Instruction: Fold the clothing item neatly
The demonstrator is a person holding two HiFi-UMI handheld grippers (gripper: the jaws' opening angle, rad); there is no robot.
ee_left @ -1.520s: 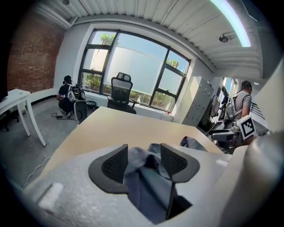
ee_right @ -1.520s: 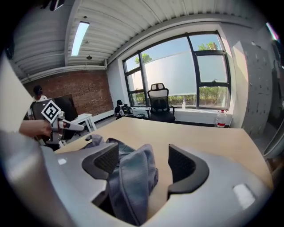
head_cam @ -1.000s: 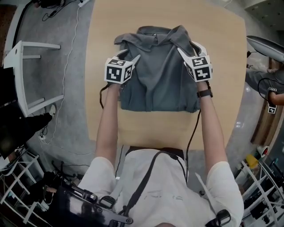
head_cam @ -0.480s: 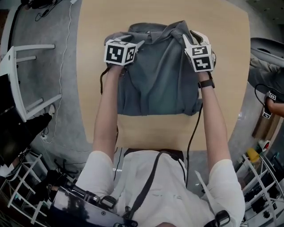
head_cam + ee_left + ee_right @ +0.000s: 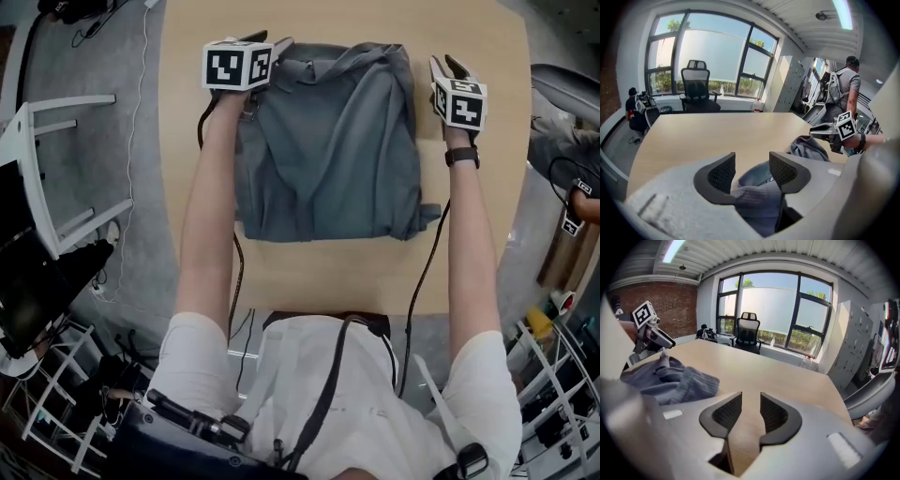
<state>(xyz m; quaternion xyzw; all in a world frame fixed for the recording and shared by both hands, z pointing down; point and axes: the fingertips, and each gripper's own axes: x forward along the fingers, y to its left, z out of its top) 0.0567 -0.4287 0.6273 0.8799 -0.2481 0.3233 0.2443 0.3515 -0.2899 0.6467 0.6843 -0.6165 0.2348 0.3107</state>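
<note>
A grey shirt (image 5: 328, 141) lies folded into a rough rectangle on the wooden table (image 5: 328, 272). My left gripper (image 5: 270, 47) is at the shirt's far left corner. In the left gripper view its jaws (image 5: 751, 161) stand apart with a bunched fold of the shirt (image 5: 757, 197) lying low between them, not pinched. My right gripper (image 5: 448, 66) is off the shirt's far right corner, over bare wood. Its jaws (image 5: 751, 404) have just been closing to a narrow gap with only table between them. The shirt (image 5: 670, 378) lies to its left.
The table's far half beyond the shirt is bare wood. A white frame (image 5: 56, 159) and cables lie on the floor at left. A chair (image 5: 562, 94) stands at right, an office chair (image 5: 696, 86) by the windows, and a person (image 5: 848, 84) beyond the table.
Both grippers have moved away from me along the shirt. The left one reached the far left corner. The right one came off the shirt's right shoulder and now sits beside it.
</note>
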